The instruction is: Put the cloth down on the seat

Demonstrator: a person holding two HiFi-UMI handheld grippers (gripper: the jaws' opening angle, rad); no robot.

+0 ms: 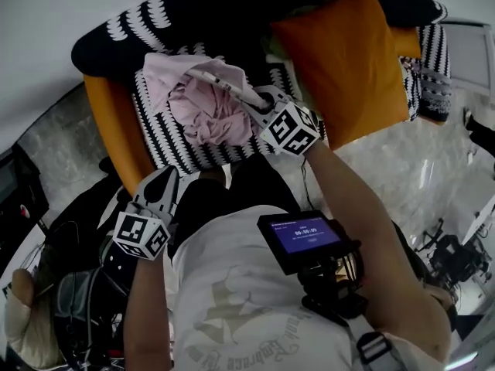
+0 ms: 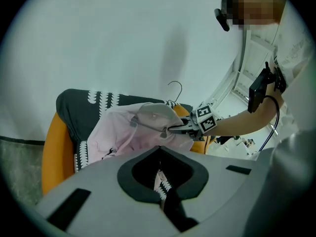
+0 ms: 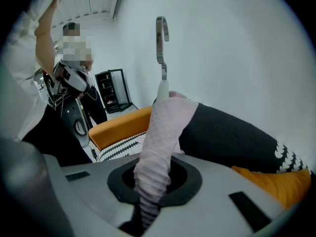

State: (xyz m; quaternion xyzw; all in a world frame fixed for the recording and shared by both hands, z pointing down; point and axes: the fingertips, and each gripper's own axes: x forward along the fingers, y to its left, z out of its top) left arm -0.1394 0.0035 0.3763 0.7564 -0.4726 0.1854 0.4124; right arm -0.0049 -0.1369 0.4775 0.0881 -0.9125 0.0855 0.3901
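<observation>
Head view: my right gripper holds the pink cloth just over the patterned seat (lowering is the step in hand, I judge). Left gripper view: the left gripper has its fingers closed on nothing. Right gripper view: the fingers clamp the cloth, so next I lower it and let go.

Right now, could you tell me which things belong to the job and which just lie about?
Job: pink fabric cloth on a hanger; black-and-white patterned seat; right gripper gripping the cloth.
Lying about: orange square cushion; left gripper, shut, empty.
</observation>
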